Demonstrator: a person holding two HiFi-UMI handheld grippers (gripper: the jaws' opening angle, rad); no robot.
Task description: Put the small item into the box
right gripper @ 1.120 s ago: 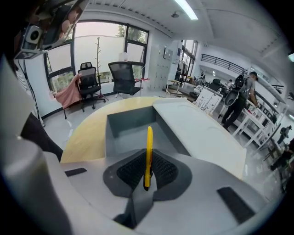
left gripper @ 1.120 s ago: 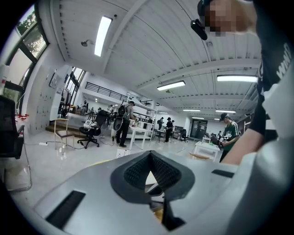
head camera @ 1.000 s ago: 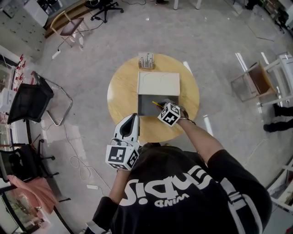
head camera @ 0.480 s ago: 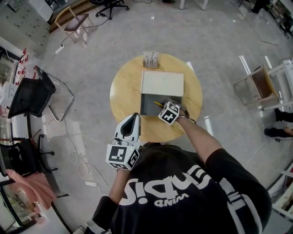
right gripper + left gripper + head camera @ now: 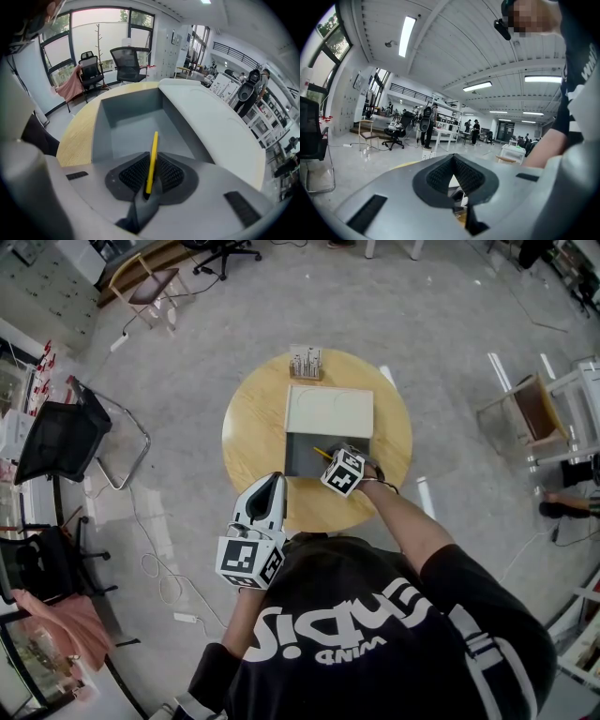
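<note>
Our R gripper [image 5: 150, 180] jaws are clamped on a yellow pencil [image 5: 152, 154], its tip poking over the open grey box [image 5: 123, 117] on the round wooden table [image 5: 248, 427]. L gripper [image 5: 454, 178] jaws are together w/ nothing between, by the table's near edge.

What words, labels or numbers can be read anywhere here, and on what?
"WIND", probably, small and upside down: black shirt.
Large white lettering above it: stylised, upside down, unreadable.
Marker cubes: square patterns only, no words.
Yellow stick in the right gripper: no print visible.
</note>
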